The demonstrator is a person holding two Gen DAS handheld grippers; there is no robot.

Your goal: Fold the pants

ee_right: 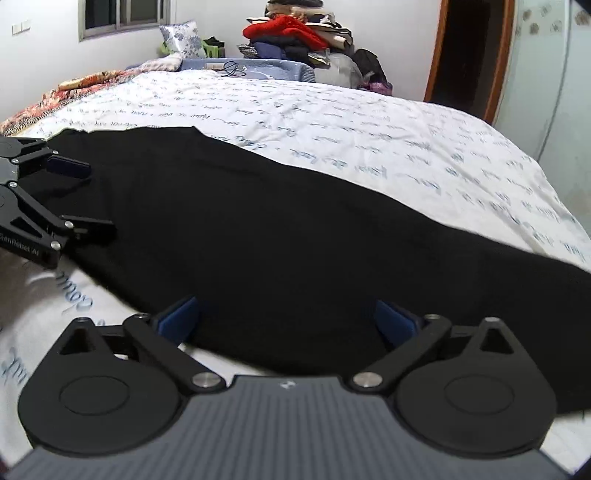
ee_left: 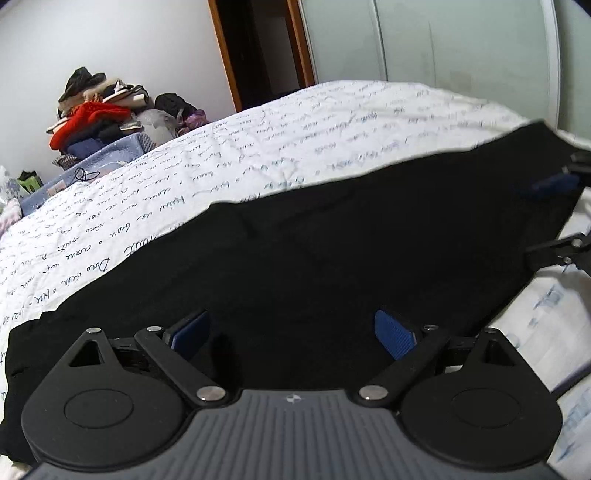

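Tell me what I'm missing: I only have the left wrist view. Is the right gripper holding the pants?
Observer: No. In its own view the right gripper has its jaws spread wide over the black pants, nothing pinched between them.
Operator: What lies left of the pants, past my frame?
Observer: A red floral blanket lies at the far left edge of the bed, beside the script-printed sheet.
Operator: Anything on the wall up there?
Observer: A window and, below it, a blue floral pillow.
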